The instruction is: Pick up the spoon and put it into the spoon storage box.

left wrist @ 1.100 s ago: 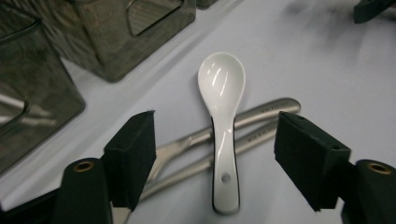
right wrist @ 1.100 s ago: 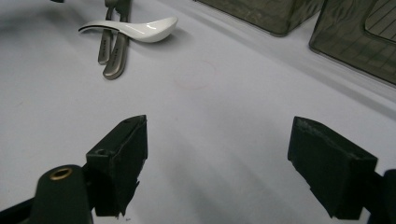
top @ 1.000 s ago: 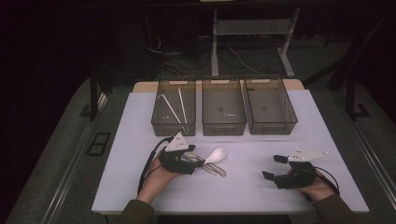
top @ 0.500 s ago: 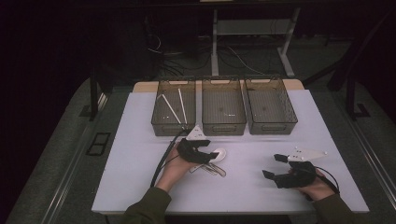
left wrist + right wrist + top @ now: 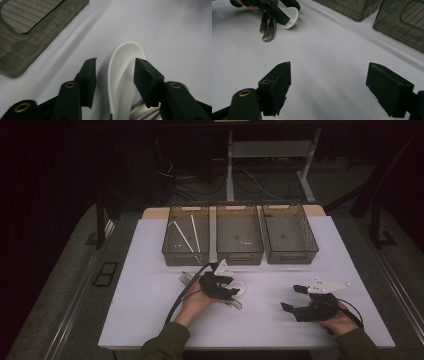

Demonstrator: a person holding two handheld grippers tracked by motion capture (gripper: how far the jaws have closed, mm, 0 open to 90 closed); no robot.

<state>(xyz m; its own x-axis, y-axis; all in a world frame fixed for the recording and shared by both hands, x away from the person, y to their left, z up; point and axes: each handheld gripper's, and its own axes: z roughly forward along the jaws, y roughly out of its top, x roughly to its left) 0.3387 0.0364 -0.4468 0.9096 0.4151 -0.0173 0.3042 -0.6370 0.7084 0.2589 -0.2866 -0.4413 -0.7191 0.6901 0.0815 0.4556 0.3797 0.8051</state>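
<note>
The left tool (image 5: pixel 113 80) has just been closing its jaws around the white spoon (image 5: pixel 125 75) lying on the counter (image 5: pixel 150 320); not yet squeezing. Squeeze both sides evenly. The right tool (image 5: pixel 337 87) waits open.

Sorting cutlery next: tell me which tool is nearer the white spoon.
Left. The left tool straddles the white spoon, its jaws just closing in. The right tool sits apart, toward the table's right.
</note>
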